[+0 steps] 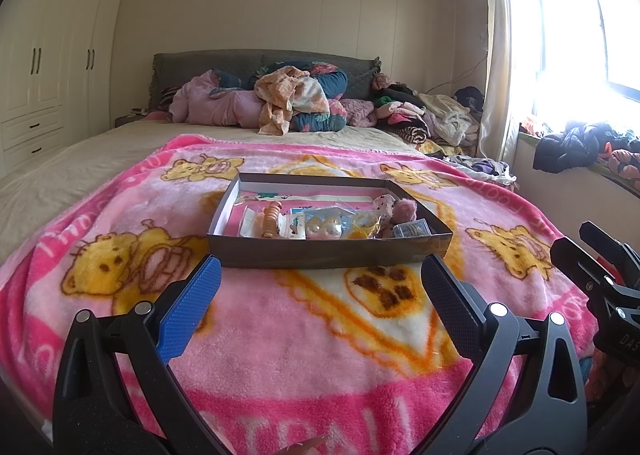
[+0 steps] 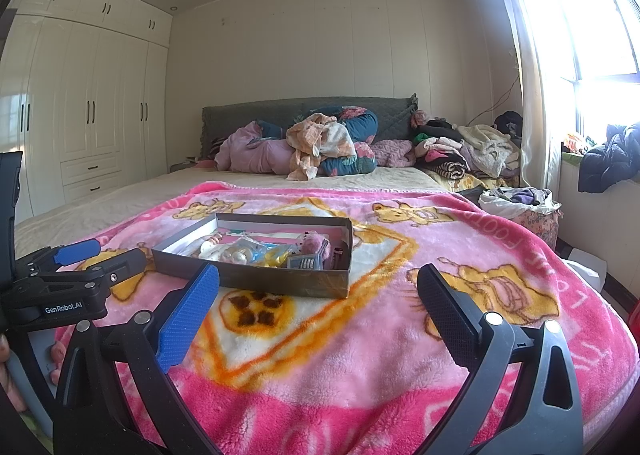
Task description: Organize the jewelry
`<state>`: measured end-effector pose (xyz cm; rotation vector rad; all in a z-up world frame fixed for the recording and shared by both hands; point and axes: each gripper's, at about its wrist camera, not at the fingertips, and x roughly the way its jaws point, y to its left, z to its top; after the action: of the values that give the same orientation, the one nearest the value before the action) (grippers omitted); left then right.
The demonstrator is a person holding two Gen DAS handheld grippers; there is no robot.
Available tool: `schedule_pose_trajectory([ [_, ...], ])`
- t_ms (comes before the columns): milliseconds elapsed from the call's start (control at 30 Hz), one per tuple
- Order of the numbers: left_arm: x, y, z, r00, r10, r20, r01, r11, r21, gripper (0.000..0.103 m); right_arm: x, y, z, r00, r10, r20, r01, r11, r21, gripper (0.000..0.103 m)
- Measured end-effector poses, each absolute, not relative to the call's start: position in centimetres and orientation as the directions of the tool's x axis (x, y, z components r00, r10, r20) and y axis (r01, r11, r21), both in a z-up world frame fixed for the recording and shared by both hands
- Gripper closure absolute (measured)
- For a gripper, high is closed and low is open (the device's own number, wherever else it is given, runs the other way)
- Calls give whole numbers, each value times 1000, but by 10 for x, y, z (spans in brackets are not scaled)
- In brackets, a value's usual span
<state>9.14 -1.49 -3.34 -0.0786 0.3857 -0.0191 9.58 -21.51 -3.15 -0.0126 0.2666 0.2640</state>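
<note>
Sitting on the fluffy pink blanket, the flat grey box holds beads and little bags. The left gripper is wide open, holding nothing.

From the right wrist, the right gripper is wide open and empty too, near the box.

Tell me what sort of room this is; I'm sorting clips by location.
A home bedroom: a bed with a grey headboard, built-in wardrobes, and piled clothes by the window.

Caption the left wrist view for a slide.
Open left gripper hovers over a pink fleece bear-print blanket, facing a shallow dark cardboard box of jewelry and trinkets.
</note>
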Motion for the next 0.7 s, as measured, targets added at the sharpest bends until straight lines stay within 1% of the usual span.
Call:
schedule_pose_trajectory([
  [400,90,-13,-32,929,-22,-369,-6,997,-77,11,95,-215,-32,930,257,-262,-260,965,22,6],
  [700,94,-10,-34,920,-10,-391,-25,996,-85,11,96,-215,-32,930,257,-262,-259,966,26,6],
])
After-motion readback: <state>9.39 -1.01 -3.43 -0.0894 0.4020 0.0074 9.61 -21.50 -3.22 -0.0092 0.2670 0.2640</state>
